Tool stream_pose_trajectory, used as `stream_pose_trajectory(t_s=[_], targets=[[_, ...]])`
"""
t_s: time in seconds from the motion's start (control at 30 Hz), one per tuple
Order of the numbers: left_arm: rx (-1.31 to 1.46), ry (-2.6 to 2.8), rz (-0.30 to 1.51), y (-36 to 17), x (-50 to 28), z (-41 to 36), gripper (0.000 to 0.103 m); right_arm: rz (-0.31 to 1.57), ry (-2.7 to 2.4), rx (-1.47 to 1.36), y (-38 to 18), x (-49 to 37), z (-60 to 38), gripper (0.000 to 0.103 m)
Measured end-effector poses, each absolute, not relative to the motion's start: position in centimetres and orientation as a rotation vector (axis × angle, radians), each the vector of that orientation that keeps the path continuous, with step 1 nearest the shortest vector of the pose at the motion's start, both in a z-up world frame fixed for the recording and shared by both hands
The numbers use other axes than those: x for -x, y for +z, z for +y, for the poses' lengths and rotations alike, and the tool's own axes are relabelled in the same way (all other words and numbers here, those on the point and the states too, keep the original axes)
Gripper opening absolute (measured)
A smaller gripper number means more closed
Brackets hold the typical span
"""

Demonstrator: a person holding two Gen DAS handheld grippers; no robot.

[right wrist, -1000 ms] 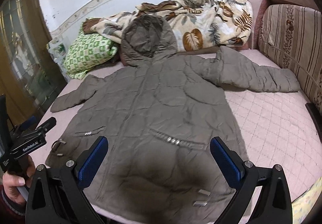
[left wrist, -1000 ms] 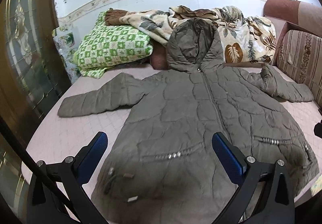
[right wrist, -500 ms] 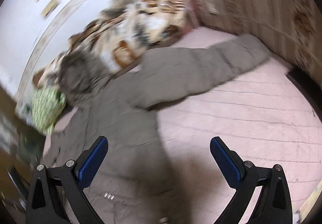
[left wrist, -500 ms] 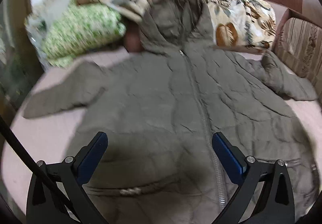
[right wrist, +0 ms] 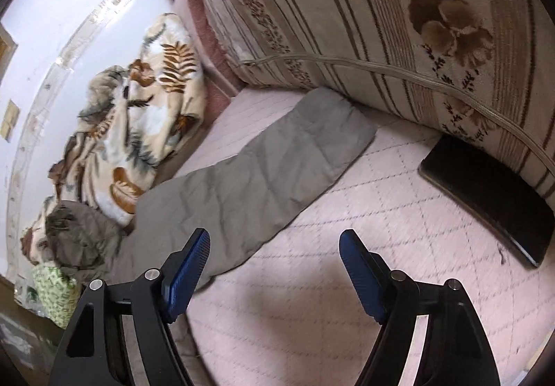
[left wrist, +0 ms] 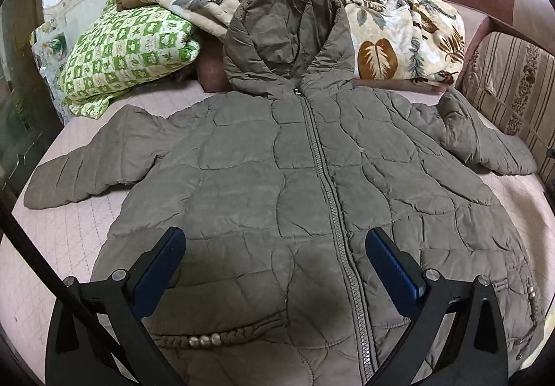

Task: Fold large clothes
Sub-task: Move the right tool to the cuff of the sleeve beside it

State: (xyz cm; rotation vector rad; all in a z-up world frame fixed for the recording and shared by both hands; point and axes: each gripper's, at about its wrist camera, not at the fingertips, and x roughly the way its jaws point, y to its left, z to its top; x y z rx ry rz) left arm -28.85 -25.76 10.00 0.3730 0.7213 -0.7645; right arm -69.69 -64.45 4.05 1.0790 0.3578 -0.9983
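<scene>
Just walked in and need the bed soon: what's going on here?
A person with a gripper in each hand is about to fold a grey-green padded jacket, which lies zipped and spread flat on the pink bed cover. The left gripper hovers open over its lower front. The right gripper, jaws just closing but holding nothing, points at the outstretched sleeve near the striped cushion. No fold is made yet.

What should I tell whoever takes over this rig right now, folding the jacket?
Left gripper: open, over the lower front of the olive quilted hooded jacket, gripping nothing.
Right gripper: open, jaws just been closing, nothing between them, aimed near the jacket's right sleeve.
Jacket lies flat, zipped, sleeves spread on the pink quilted bed cover.
Done: no fold.
Left: fold sleeves in, then body.
</scene>
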Motion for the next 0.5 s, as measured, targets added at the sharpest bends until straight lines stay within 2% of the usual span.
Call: stream_pose_trajectory(t_s=[0.33,0.5], targets=[[-0.418,-0.766,0.729,8.9,29.3,-27.2,0.103,0.669,-1.085,-0.571,5.3,61.7,-60.5,0.079],[-0.432,-0.766,0.733,8.7,29.3,-27.3,0.103,0.743,-1.111,-0.352,5.8,59.1,-58.3,0.079]])
